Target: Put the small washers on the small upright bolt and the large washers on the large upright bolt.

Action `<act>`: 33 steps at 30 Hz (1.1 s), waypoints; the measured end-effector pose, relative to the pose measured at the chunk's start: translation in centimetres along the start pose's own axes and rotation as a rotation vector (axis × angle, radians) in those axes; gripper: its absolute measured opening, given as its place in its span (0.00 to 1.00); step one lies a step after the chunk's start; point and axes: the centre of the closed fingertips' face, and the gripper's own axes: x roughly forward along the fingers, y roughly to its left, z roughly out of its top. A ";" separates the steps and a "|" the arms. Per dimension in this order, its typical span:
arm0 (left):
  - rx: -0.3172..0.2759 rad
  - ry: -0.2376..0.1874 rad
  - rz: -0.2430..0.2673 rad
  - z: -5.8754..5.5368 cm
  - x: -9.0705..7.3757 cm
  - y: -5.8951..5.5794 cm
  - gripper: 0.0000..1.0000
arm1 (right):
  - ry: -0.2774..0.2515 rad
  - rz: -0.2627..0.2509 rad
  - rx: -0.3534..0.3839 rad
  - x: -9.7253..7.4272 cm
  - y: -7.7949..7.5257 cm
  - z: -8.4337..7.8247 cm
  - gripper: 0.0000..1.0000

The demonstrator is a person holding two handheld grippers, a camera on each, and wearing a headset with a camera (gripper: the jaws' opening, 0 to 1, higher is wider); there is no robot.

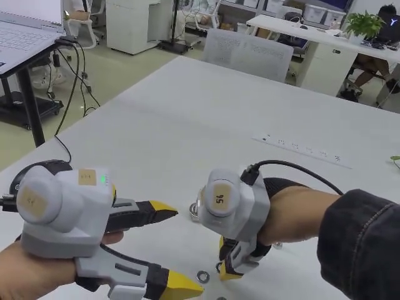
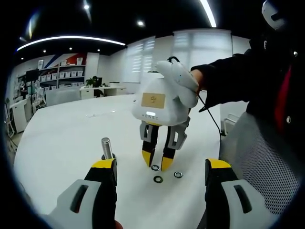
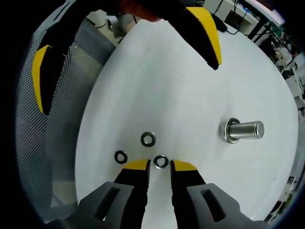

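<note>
Three small washers lie close together on the white table. One washer sits between the tips of my right gripper, which points down at the table with its jaws narrowly open around it. The other two washers lie just beyond. A steel bolt stands upright nearby, also seen as the bolt. My left gripper is wide open and holds nothing, facing the right gripper and the washers. In the head view the left gripper is at bottom left, the right gripper beside a washer.
A row of sockets is set into the table farther back. A mesh chair stands at the far edge. A laptop sits on a stand at the left, with cables hanging. The table's near edge lies close to the washers.
</note>
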 end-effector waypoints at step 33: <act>0.006 0.001 0.000 0.2 0.2 0.0 0.75 | -0.008 -0.004 -0.036 0.0 -0.1 -0.1 0.13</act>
